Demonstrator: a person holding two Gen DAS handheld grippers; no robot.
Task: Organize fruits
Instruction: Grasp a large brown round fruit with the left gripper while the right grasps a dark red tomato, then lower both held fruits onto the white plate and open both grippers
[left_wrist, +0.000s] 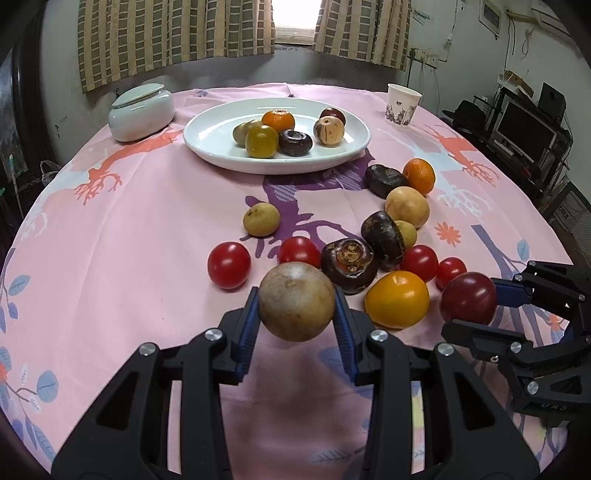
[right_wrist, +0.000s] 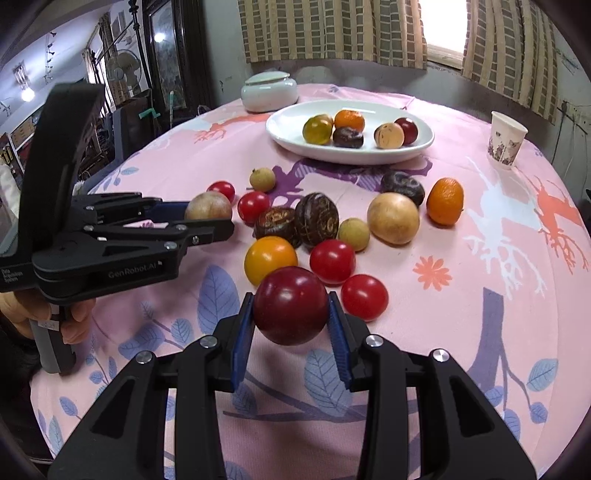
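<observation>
My left gripper (left_wrist: 296, 314) is shut on a round brown fruit (left_wrist: 296, 301) and holds it above the pink cloth; it also shows in the right wrist view (right_wrist: 208, 207). My right gripper (right_wrist: 291, 314) is shut on a dark red plum (right_wrist: 290, 305), which also shows in the left wrist view (left_wrist: 468, 298). A white plate (left_wrist: 207, 134) at the back holds several fruits. Loose fruit lies on the cloth: red tomatoes (left_wrist: 229, 264), a yellow-orange tomato (left_wrist: 397, 299), dark water chestnuts (left_wrist: 349, 260), a tangerine (left_wrist: 419, 175) and pale round fruits (left_wrist: 407, 206).
A pale lidded ceramic jar (left_wrist: 141, 110) stands at the back left. A paper cup (left_wrist: 402, 104) stands at the back right. The round table (left_wrist: 129, 229) has a pink patterned cloth. Curtains and a window are behind it.
</observation>
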